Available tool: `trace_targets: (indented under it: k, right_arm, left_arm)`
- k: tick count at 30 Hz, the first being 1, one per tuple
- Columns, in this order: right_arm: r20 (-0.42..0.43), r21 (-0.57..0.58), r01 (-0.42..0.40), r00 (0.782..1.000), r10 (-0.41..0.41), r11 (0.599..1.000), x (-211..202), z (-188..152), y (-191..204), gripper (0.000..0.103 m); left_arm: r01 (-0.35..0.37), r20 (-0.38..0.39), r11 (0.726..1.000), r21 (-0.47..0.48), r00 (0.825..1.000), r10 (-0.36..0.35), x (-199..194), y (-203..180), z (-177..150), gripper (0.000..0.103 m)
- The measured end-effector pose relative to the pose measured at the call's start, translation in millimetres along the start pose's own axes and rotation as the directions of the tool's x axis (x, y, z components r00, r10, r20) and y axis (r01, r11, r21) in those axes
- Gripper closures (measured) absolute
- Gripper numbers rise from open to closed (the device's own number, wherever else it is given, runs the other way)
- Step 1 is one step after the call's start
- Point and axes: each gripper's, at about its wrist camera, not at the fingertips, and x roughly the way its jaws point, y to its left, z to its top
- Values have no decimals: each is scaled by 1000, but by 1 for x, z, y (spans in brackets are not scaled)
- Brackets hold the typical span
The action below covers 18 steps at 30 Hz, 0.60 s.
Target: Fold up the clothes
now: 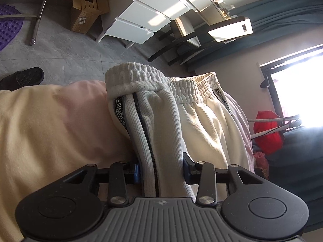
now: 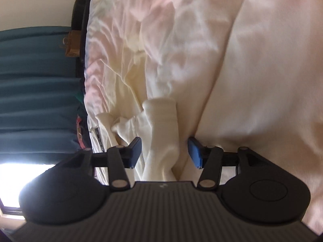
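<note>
On bed [image 1: 40,121], pants [image 1: 161,111] waistband-away.

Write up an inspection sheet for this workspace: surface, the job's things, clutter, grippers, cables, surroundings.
Surface: bed sheet, pale pink and cream, wrinkled.
Job's things: cream trousers with an elastic waistband and dark side stripe, bunched on the bed; the cuff end shows in the right wrist view.
Clutter: black slipper, cardboard box and purple mat on the floor; red bag by the bed.
Grippers: left gripper closed on a fold of the trousers; right gripper open, fingers either side of the cuff end.
Cables: nothing seen.
Surroundings: white drawers, teal curtain, bright window.
</note>
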Motion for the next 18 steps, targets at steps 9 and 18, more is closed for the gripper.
trace_targets:
  k: [9,18]
  right_arm:
    - [122,-238,3,992,27,971,-1,-8,38,97]
    - [293,-348,49,954,59,936,-47,-30,68,97]
  left_arm:
    - [16,82,991,133,996,-27,-11,-21,-2,86]
    - [307,200,947,90,926,-320,-64,-37,0,88]
